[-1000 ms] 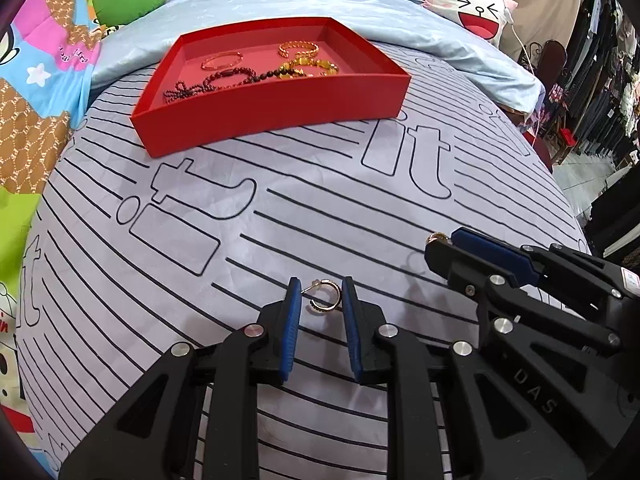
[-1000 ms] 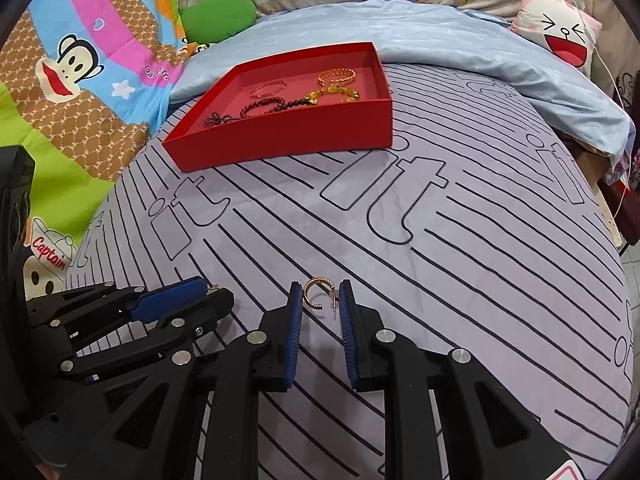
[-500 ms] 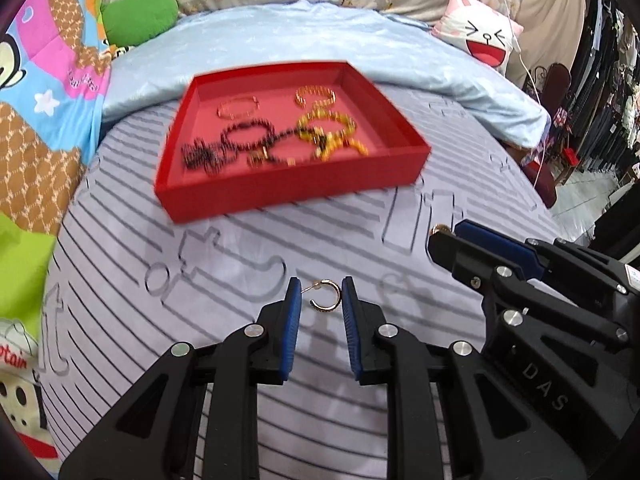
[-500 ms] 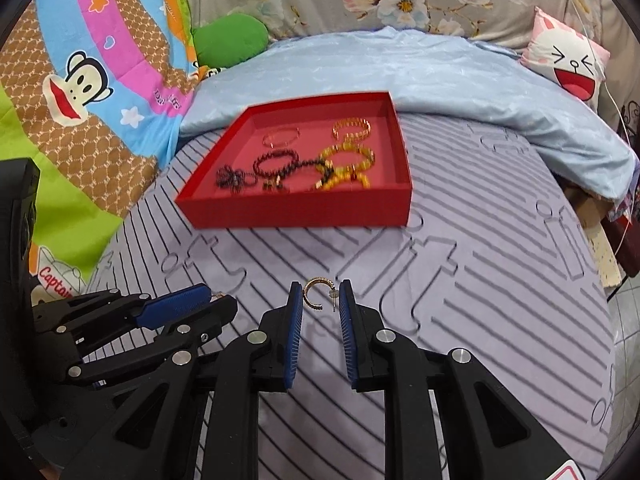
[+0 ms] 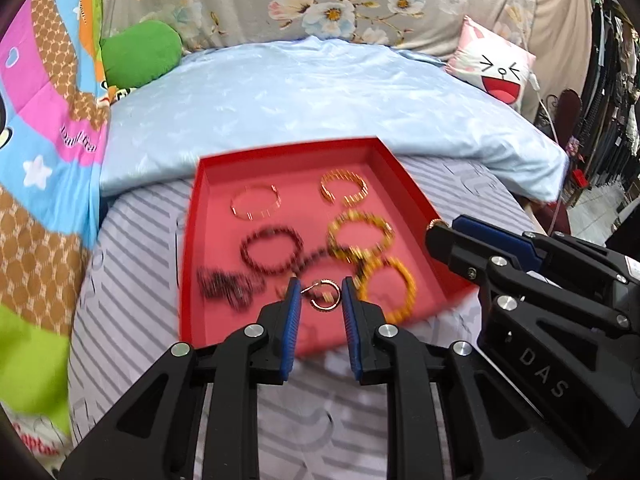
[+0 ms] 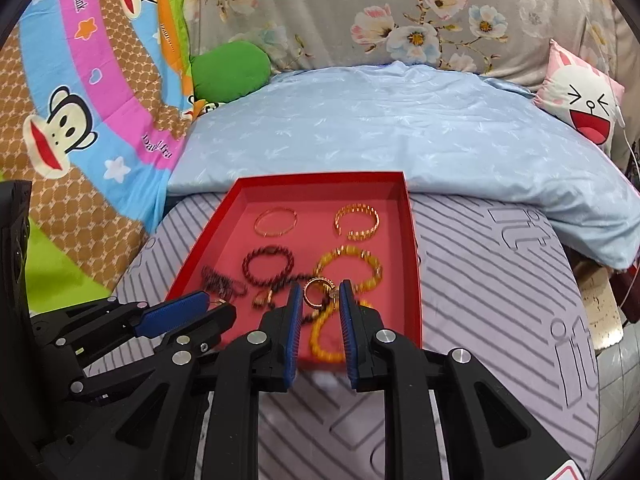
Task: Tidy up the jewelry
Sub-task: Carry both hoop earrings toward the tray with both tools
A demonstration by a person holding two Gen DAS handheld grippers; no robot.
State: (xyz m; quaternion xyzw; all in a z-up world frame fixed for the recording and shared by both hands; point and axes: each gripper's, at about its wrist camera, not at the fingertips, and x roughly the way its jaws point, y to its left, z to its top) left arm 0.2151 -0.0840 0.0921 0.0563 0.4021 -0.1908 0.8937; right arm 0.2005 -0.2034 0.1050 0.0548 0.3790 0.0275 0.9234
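My left gripper point(image 5: 318, 298) is shut on a gold hoop earring point(image 5: 323, 298), held over the near end of the red tray point(image 5: 190, 248). My right gripper point(image 6: 319, 295) is shut on a second gold hoop earring point(image 6: 316, 294), also above the near part of the red tray point(image 6: 412, 264). In the tray lie two gold bangles point(image 6: 356, 220), dark bead bracelets point(image 6: 267, 266) and amber bead bracelets point(image 6: 348, 268). The right gripper point(image 5: 440, 228) shows at the tray's right edge in the left wrist view. The left gripper point(image 6: 216, 304) shows at lower left in the right wrist view.
The tray lies on a striped grey bedsheet point(image 6: 488, 280). Behind it are a light blue quilt point(image 6: 400, 128), a green cushion point(image 6: 228, 70) and a white cartoon pillow point(image 6: 580, 100). A colourful cartoon blanket point(image 6: 80, 100) covers the left side. Clothes racks point(image 5: 612, 80) stand right of the bed.
Both grippers have risen and moved forward from over the striped sheet to above the tray's near end, each still holding its earring. The tray looks much closer and is seen more from above.
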